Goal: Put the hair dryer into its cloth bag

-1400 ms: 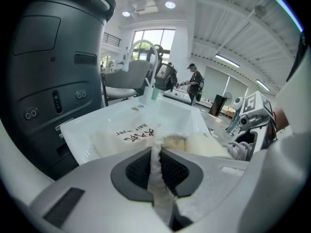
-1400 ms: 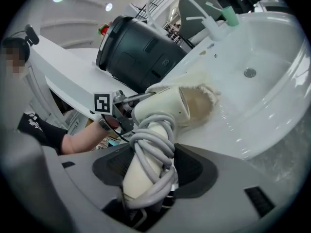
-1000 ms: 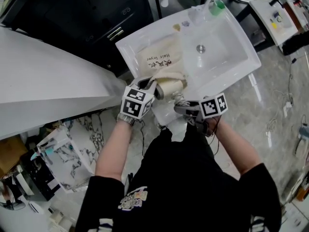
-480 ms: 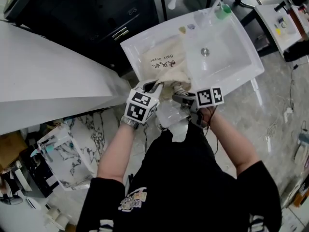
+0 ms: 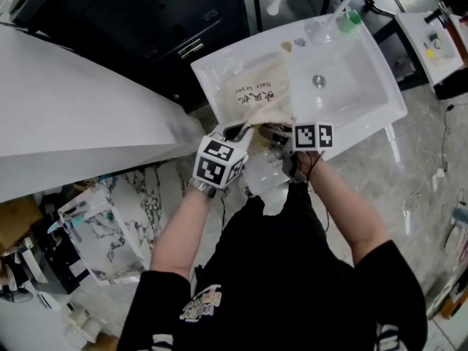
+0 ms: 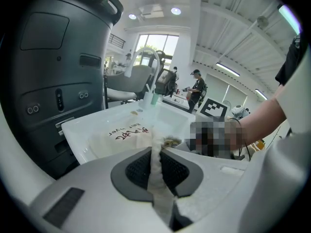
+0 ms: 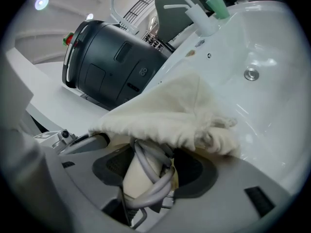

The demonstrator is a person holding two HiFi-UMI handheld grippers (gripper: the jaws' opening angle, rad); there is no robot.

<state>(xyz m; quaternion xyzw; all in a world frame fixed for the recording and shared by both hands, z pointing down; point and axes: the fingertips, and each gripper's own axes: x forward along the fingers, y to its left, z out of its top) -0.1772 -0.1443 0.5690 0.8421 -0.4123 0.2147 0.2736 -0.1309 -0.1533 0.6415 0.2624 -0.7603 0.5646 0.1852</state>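
The cream cloth bag (image 5: 257, 93), printed with dark lettering, lies flat on the left part of the white sink (image 5: 386, 97). My left gripper (image 5: 238, 131) is shut on the bag's rim; in the left gripper view a strip of cloth (image 6: 156, 161) runs between its pads. My right gripper (image 5: 276, 134) is shut on the cream hair dryer (image 7: 138, 171), whose grey cord (image 7: 154, 191) is wound round it. The dryer's front end is hidden under the bag's mouth (image 7: 170, 113). Both grippers meet at the sink's near edge.
The sink's drain (image 5: 319, 81) sits in the right basin, with a faucet (image 5: 342, 2) and a green-topped bottle (image 5: 352, 18) at the back. A dark machine (image 6: 48, 57) stands left of the sink. A white counter (image 5: 66, 115) is at the left.
My right gripper has carried the hair dryer left, toward the bag, and its cream body now sits under the bag's mouth. My left gripper has kept its hold in place.
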